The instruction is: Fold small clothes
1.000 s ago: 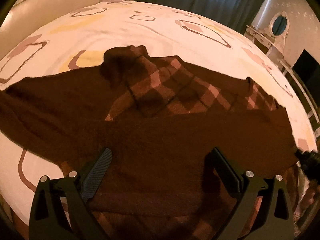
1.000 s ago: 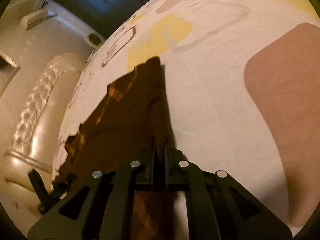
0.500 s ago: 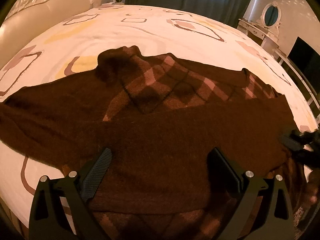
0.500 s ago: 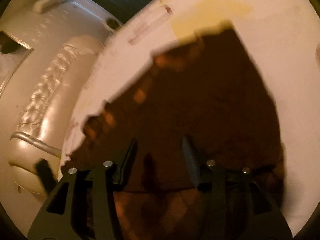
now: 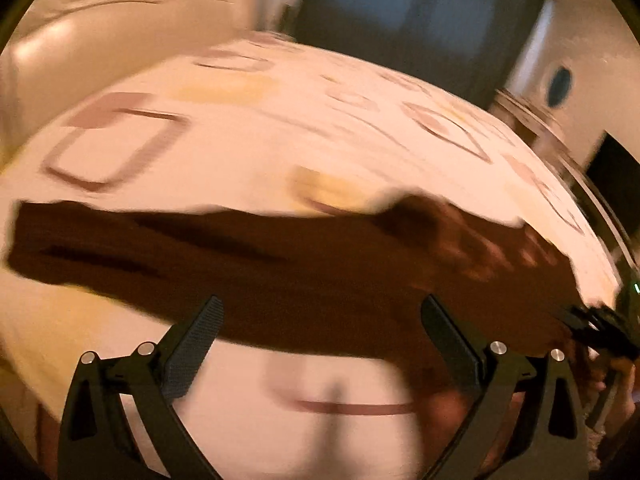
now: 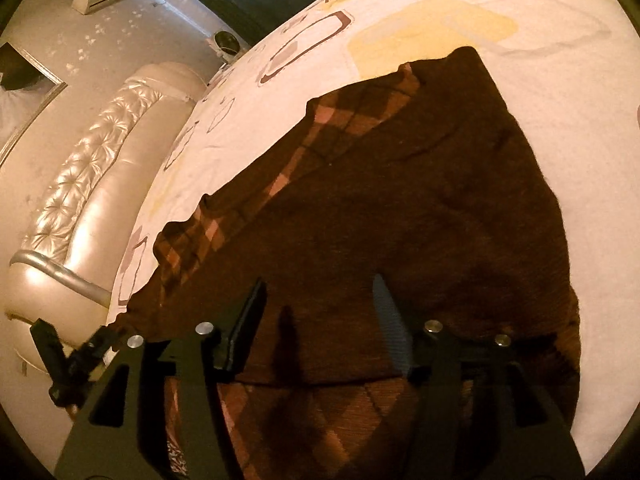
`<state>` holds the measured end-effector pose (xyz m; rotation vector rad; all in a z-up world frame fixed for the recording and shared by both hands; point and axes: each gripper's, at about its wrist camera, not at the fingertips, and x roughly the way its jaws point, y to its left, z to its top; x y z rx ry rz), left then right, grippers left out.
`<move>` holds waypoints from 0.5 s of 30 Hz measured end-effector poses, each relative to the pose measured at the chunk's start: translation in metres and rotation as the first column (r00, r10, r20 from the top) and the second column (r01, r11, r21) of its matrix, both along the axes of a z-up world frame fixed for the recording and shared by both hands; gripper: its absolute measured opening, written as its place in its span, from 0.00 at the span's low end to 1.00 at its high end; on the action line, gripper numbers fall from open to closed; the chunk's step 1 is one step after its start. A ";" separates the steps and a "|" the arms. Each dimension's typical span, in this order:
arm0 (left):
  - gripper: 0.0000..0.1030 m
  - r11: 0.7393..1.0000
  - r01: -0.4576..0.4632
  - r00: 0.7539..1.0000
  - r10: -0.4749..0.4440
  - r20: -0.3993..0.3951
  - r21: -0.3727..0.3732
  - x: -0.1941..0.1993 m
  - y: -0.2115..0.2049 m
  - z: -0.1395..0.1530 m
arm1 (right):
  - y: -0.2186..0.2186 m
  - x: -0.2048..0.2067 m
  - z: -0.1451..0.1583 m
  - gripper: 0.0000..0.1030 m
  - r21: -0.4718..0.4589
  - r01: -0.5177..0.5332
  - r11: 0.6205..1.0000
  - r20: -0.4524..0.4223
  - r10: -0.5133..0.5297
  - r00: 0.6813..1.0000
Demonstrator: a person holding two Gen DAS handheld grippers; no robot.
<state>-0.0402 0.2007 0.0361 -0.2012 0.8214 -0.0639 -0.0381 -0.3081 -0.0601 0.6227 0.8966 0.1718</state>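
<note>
A dark brown sweater [image 6: 400, 200] with a checked pink-and-brown pattern lies on the bed, one plain brown part folded over the checked part. My right gripper [image 6: 318, 300] hovers over the near edge of that fold. Its jaws are opening, with fabric below them but nothing pinched. In the blurred left wrist view, the sweater's long sleeve [image 5: 240, 264] stretches across the sheet. My left gripper [image 5: 324, 332] stands wide open over its near edge, holding nothing. The right gripper [image 5: 600, 328] shows at the far right there, and the left gripper [image 6: 68, 360] shows at the lower left of the right wrist view.
The bed carries a white sheet [image 5: 240, 140] printed with yellow and brown shapes. A padded cream headboard [image 6: 80, 200] curves along the far side. Dark curtains [image 5: 420, 20] hang behind the bed, and a dresser with a round mirror [image 5: 560, 80] stands to the right.
My right gripper let go of the fabric edge it pinched, and its jaws spread; the brown layer now lies flat. My left gripper swung left from the sweater's body to over the sleeve.
</note>
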 end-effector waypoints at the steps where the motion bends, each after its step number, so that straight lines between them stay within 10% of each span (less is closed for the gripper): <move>1: 0.96 0.999 -0.039 0.999 0.039 0.001 0.006 -0.002 0.026 0.003 | -0.001 0.000 0.000 0.58 0.001 -0.002 1.000 0.000 0.002 1.000; 8: 0.95 0.971 -0.237 0.972 0.237 -0.008 -0.021 -0.004 0.218 0.008 | 0.003 0.001 0.001 0.64 -0.002 0.007 1.000 -0.003 -0.007 1.000; 15: 0.95 0.937 -0.292 0.955 0.295 -0.011 -0.194 0.012 0.305 -0.003 | 0.010 0.002 0.003 0.66 -0.036 0.027 0.999 -0.007 -0.027 1.000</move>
